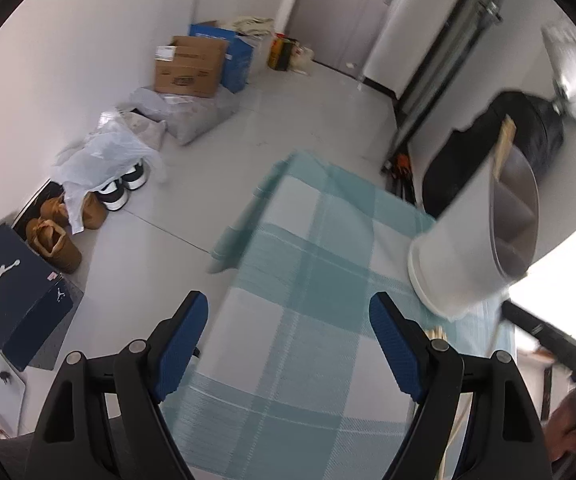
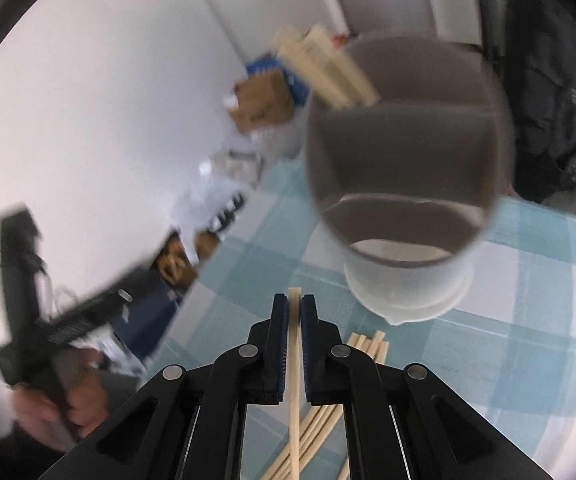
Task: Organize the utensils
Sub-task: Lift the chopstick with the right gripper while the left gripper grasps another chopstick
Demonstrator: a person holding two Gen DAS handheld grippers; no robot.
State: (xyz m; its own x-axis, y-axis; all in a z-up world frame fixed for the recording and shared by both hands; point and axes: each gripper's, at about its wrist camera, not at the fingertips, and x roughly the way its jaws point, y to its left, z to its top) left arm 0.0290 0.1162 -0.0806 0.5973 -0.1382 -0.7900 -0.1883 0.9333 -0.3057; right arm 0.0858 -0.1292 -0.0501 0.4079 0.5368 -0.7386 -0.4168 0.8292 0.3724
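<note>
A grey utensil holder (image 2: 404,184) with inner dividers stands on the blue-checked tablecloth (image 2: 528,320); several pale chopsticks (image 2: 328,76) lean out of its far-left compartment. My right gripper (image 2: 294,300) is shut on a single pale chopstick (image 2: 294,360), raised in front of the holder. More loose chopsticks (image 2: 364,348) lie on the cloth under it. In the left wrist view the holder (image 1: 476,240) sits at the right. My left gripper (image 1: 288,320) hangs open over the cloth (image 1: 308,280), nothing between its fingers.
The floor left of the table carries cardboard boxes (image 1: 189,66), plastic bags (image 1: 107,152), shoes (image 1: 119,188) and a dark shoebox (image 1: 15,284). A black bag (image 1: 508,152) stands behind the holder. A hand gripping the left tool's handle (image 2: 67,404) shows at the lower left.
</note>
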